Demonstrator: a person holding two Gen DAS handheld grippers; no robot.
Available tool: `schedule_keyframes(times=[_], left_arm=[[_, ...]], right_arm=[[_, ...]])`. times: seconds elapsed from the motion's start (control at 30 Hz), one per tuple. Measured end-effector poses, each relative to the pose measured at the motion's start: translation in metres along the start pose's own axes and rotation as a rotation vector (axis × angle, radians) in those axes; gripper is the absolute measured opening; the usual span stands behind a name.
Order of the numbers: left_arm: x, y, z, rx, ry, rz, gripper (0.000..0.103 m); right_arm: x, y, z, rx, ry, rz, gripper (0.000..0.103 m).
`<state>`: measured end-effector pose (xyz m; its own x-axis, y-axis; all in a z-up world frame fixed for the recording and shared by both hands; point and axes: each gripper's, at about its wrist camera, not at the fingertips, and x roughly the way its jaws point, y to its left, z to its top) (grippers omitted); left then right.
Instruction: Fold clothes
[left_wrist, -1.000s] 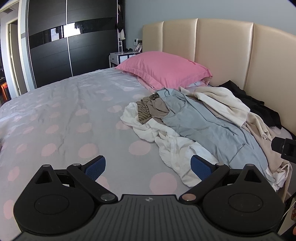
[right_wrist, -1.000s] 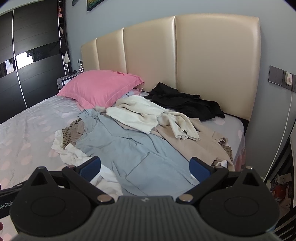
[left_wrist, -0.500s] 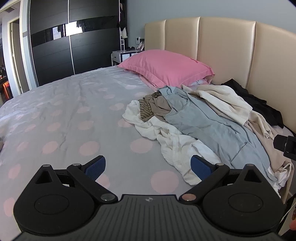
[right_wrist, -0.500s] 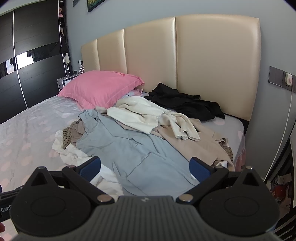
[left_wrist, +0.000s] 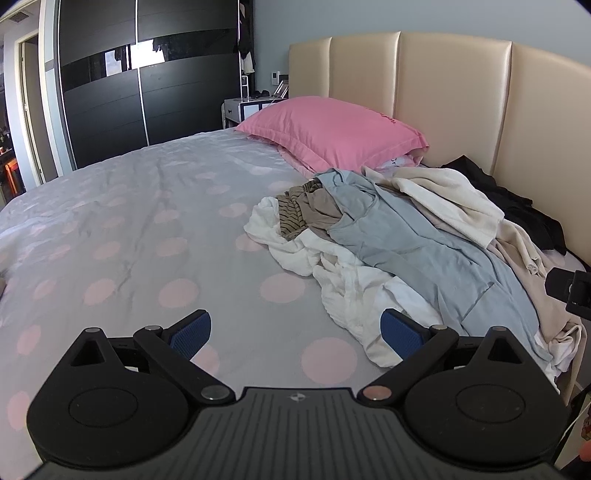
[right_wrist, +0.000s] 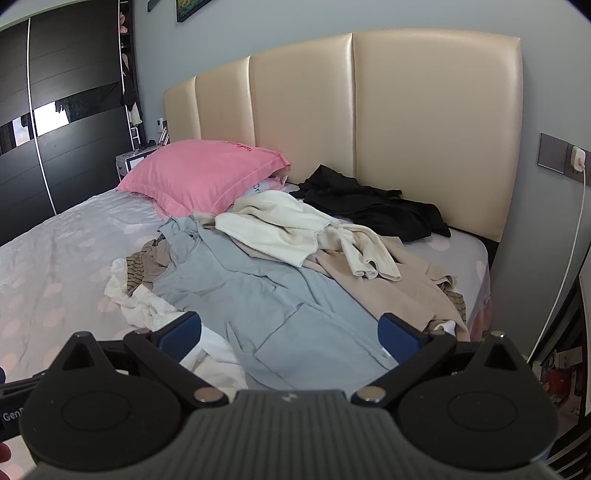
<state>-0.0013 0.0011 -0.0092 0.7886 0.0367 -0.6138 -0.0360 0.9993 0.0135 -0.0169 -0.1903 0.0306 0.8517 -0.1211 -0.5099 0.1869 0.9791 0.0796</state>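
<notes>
Left claw (left_wrist: 295, 330) spread wide, nothing between the blue pads (left_wrist: 190, 334); it hangs over the bed (left_wrist: 129, 221), grey sheet with pink dots, just left of the clothes heap; right claw (right_wrist: 289, 334) also spread wide and empty, above the near end of the light blue shirt (right_wrist: 266, 295).

Heap sits on the right side of the bed, running from the pink pillow (left_wrist: 332, 129) down toward the near edge; blue shirt (left_wrist: 417, 247) lies lengthwise on top; white garment (left_wrist: 343, 280) crumpled under its left edge, spilling onto the sheet; brown striped piece (left_wrist: 295, 214) bunched at the shirt's upper left, touching the white one; cream top (right_wrist: 288, 225) draped across the shirt's far end; beige garment (right_wrist: 399, 284) under the cream one, reaching the right edge of the mattress; black garment (right_wrist: 373, 208) apart from the rest, against the padded headboard (right_wrist: 424, 129).

Part of the right claw's body shows at the right edge of the left wrist view; dark wardrobe (left_wrist: 147, 85) beyond the bed; wall socket with plugged-in charger (right_wrist: 576, 160) right of the headboard.
</notes>
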Motion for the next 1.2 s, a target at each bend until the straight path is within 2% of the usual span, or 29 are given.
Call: schedule_keyframes(times=[0.93, 1.2], left_arm=[[0.006, 0.003, -0.002, -0.005, 0.025, 0.020, 0.100], [0.017, 0.009, 0.002, 0.018, 0.033, 0.038, 0.100]], right_arm=[[0.001, 0.006, -0.001, -0.006, 0.008, 0.013, 0.102], [0.026, 0.006, 0.021, -0.059, 0.113, 0.051, 0.102]])
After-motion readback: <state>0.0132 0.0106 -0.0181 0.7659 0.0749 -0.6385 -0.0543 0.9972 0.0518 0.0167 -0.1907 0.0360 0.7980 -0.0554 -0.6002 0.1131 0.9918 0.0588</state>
